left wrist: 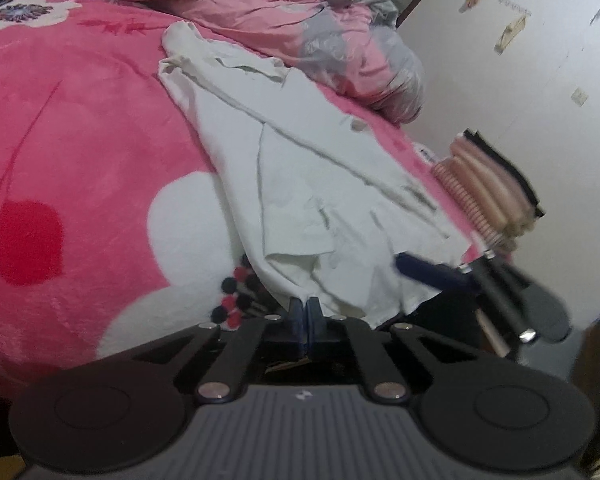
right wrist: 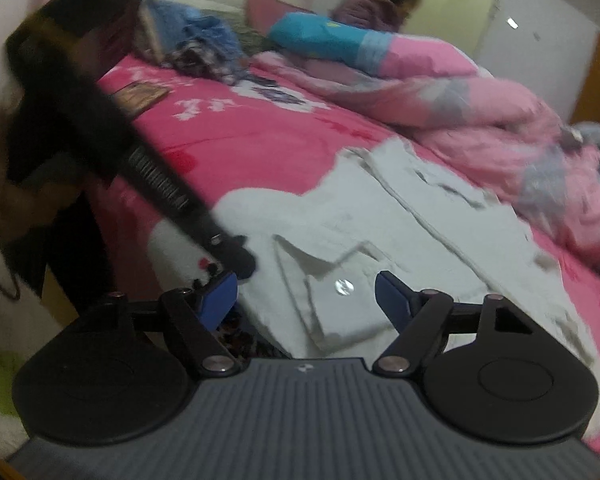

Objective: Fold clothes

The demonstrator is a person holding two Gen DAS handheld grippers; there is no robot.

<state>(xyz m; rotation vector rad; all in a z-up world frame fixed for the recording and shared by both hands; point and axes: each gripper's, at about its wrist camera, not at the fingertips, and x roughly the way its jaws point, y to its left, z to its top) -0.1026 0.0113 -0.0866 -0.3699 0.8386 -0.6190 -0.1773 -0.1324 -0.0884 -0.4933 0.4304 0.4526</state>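
- Right at the near edge of the bed, the left gripper (left wrist: 307, 305) has its blue pads pressed together on a fold of the white garment (left wrist: 300, 168), pinching the hem where it drapes over the edge.
- From that pinch the white garment runs away across the pink blanket (left wrist: 80, 140) toward the far side of the bed, lying partly folded lengthwise, with a sleeve or flap doubled over near the near edge.
- Beside it, the right gripper (right wrist: 306, 300) hovers with its jaws spread wide; between the pads lies a folded corner of the garment with a small shiny button (right wrist: 344, 286), and the fingers do not grasp it.
- In the left wrist view the right gripper shows as a blurred blue and black shape at the garment's near right corner, just above the cloth.
- Behind the garment, a rumpled pink and grey quilt (left wrist: 332, 40) is heaped along the far edge of the bed, touching or nearly touching the garment's far end.
- At the bed's right edge sits a stack of folded clothes (left wrist: 488, 188), pinkish with something black on it, near the garment but apart from it.
- Across the right wrist view the black arm of the left tool crosses diagonally and hides part of the bed's left edge.
- Toward the head of the bed lie a blue bundle (right wrist: 204, 36) and a turquoise pillow (right wrist: 320, 36), well apart from the garment.
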